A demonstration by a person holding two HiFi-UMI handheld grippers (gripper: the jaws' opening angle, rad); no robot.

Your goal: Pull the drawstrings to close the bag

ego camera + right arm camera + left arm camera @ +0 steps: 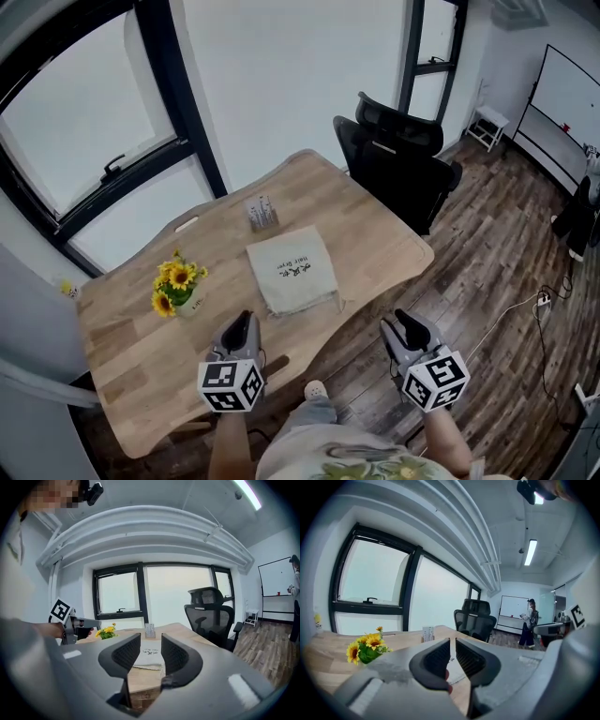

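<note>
A beige drawstring bag [292,270] with dark print lies flat in the middle of the wooden table [131,356]. Its thin cords barely show at its near edge. My left gripper [242,328] hovers over the table's near part, short of the bag. Its jaws stand only a narrow slit apart, with nothing between them [453,651]. My right gripper [405,325] hangs past the table's near right edge, over the floor. It is open and empty [151,651]. Beyond the right gripper's jaws lies the bag [147,657], and the left gripper [77,627] shows at the left.
A small pot of sunflowers [176,286] stands left of the bag, and a small card holder [262,214] behind it. A black office chair [398,159] sits at the table's far right. A person [529,627] stands by a whiteboard [567,103] across the room.
</note>
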